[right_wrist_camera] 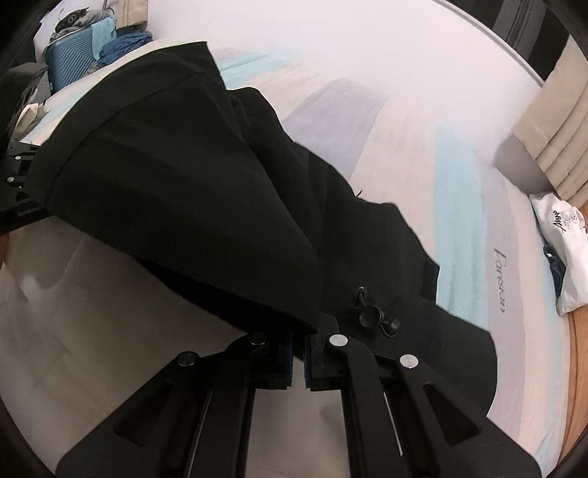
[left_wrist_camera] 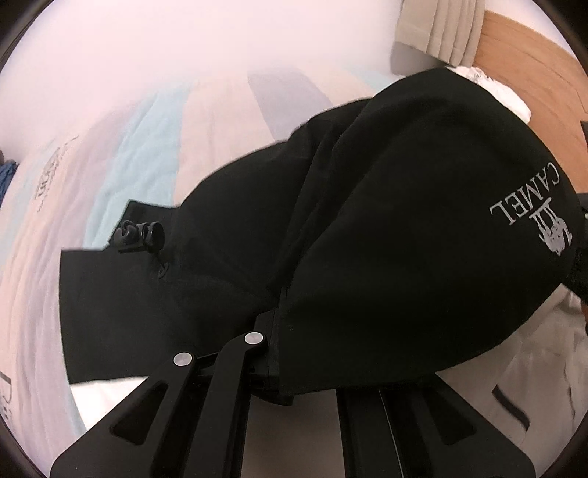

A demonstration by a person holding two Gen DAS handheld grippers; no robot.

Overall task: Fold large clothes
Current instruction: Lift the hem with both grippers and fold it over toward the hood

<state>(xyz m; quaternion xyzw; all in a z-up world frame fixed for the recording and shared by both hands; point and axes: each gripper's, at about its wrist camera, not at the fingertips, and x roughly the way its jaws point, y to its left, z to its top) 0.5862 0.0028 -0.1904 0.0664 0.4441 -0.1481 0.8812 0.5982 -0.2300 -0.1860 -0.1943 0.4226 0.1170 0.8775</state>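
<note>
A large black garment (left_wrist_camera: 386, 220) with a grey "CAMEL" logo (left_wrist_camera: 533, 217) hangs between both grippers and trails onto the bed. My left gripper (left_wrist_camera: 272, 325) is shut on a seam edge of it; the cloth drapes over and hides the right finger. In the right wrist view the same black garment (right_wrist_camera: 191, 176) spreads up and to the left, and my right gripper (right_wrist_camera: 299, 331) is shut on a corner fold of it, blue pads (right_wrist_camera: 288, 358) almost together. A black cord toggle (left_wrist_camera: 141, 235) (right_wrist_camera: 375, 316) lies on the lower layer of cloth.
The bed has a pastel striped sheet (left_wrist_camera: 154, 154) (right_wrist_camera: 459, 176). White cloth (left_wrist_camera: 544, 367) lies beneath the garment. Beige curtains (left_wrist_camera: 441, 25) hang beyond the bed beside a wooden surface (left_wrist_camera: 533, 62). A blue suitcase (right_wrist_camera: 70, 62) stands far left, a white bag (right_wrist_camera: 562, 235) at the right.
</note>
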